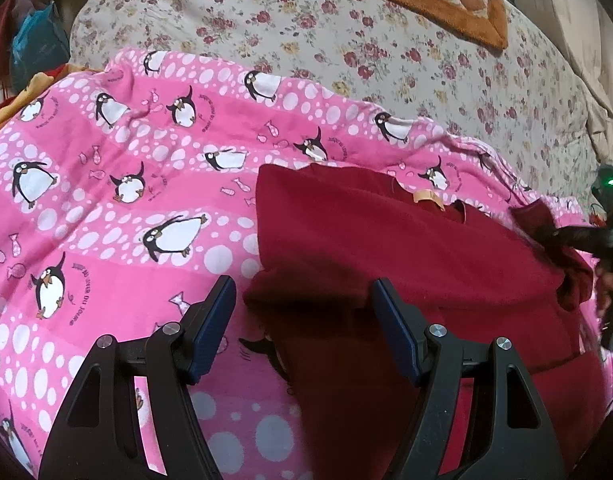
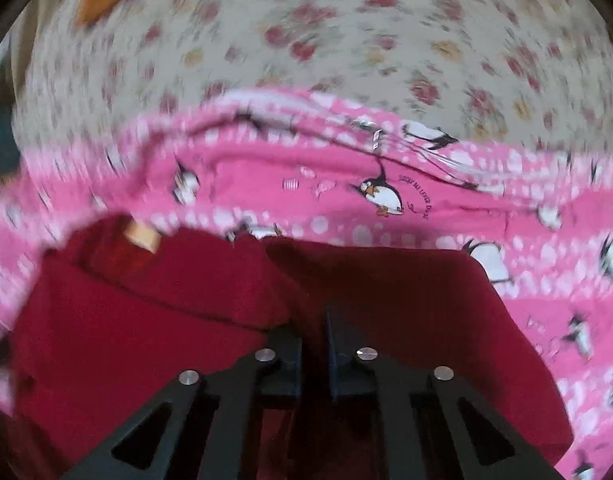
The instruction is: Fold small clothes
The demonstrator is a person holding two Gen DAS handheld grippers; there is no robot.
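Now the red garment [image 1: 406, 264] lies on a pink penguin blanket [image 1: 106, 208], which is spread over a floral sheet [image 1: 386, 52]. From the left wrist view, the left gripper [image 1: 302, 304] hangs wide open above the garment's near left corner, its blue pads [image 1: 210, 324] either side of that edge and holding nothing. The right gripper [image 2: 314, 320] has its jaws pressed nearly together on a fold of the red cloth, which bunches up around its fingers; this view is blurred. A tan label [image 1: 426, 196] shows at the garment's far edge.
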